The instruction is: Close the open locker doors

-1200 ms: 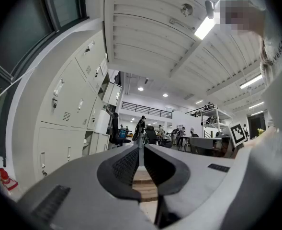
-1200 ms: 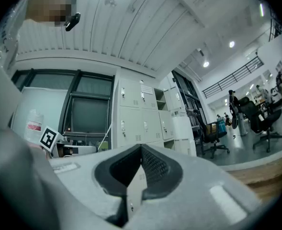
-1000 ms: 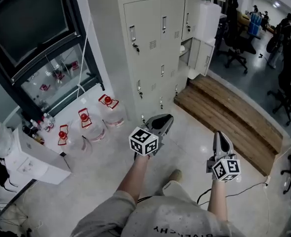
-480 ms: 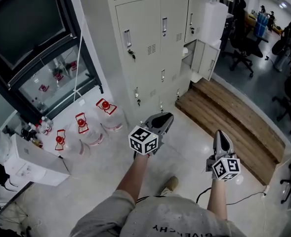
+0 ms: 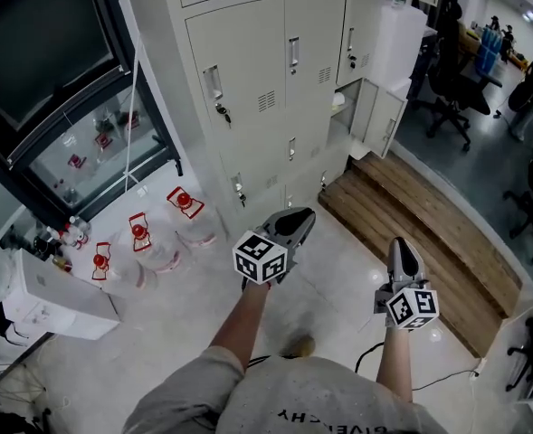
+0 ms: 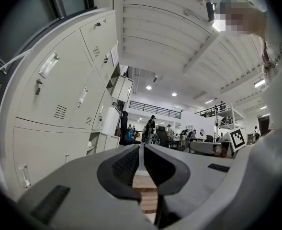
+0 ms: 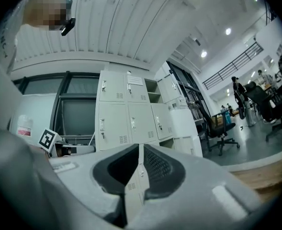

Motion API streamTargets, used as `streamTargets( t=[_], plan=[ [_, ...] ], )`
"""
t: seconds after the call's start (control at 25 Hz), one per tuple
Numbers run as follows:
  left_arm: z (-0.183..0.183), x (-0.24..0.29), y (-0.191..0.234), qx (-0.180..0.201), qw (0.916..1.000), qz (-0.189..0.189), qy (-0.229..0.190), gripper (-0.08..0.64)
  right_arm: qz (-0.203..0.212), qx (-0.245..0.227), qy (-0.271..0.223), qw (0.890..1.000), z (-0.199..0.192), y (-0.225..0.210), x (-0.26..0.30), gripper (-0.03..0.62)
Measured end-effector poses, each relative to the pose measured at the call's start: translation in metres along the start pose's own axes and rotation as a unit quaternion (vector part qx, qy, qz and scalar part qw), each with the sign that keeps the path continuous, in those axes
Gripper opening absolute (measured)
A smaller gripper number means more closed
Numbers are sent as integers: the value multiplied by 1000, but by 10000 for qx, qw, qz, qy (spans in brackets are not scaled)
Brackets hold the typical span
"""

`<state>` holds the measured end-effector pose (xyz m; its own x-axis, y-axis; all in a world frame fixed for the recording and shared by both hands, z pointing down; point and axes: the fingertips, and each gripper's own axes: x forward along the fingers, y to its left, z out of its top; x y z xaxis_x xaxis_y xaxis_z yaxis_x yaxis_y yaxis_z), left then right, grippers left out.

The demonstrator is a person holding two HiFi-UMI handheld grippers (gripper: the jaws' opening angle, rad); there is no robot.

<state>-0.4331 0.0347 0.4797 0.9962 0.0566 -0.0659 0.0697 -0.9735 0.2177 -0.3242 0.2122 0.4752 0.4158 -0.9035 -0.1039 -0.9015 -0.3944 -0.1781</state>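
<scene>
A bank of beige lockers [image 5: 266,89] stands ahead of me. One low door [image 5: 384,120] at its right end hangs open beside its compartment [image 5: 343,107]. My left gripper [image 5: 295,222] is held out over the floor toward the lockers, well short of them, jaws shut and empty. My right gripper [image 5: 402,253] hovers to its right near the wooden step; its jaws are opening by a thin slit with nothing between them. The left gripper view shows its jaws [image 6: 141,147] closed and another door [image 6: 124,87] open higher up. The right gripper view [image 7: 140,146] faces the locker fronts [image 7: 129,114].
A low wooden step [image 5: 420,215] runs along the floor to the right of the lockers. Water jugs with red caps [image 5: 185,215] stand at the left by a dark glazed cabinet [image 5: 58,52]. Office chairs [image 5: 452,80] and people fill the far right. A cable [image 5: 366,355] lies by my feet.
I have moved nearer the lockers: they look larger and have slid left in the head view. Both grippers keep their places in the view.
</scene>
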Motion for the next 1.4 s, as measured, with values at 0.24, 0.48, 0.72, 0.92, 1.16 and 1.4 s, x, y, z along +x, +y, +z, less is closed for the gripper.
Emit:
streamTargets(
  t=[0.24,0.48,0.72,0.92,1.16,1.4],
  plan=[
    [-7,51,19,-24,10000,12,-3,29,-28,18,-1,10000,1,-47,32,28],
    [-11,97,28,-4,10000,-69,10,29,-2,67,-26,10000,1,-84,58,28],
    [-9,133,36,96,9999,-1,33,29,23,159,-37,9999,3,-113,78,31],
    [-10,160,49,122,9999,72,67,29,-2,288,-30,9996,-4,-135,95,31],
    [-12,215,86,72,9999,67,65,29,-48,272,-17,9996,-8,-170,135,31],
    [3,293,121,-5,10000,-43,18,29,-58,269,-33,9996,12,-221,197,31]
  ],
)
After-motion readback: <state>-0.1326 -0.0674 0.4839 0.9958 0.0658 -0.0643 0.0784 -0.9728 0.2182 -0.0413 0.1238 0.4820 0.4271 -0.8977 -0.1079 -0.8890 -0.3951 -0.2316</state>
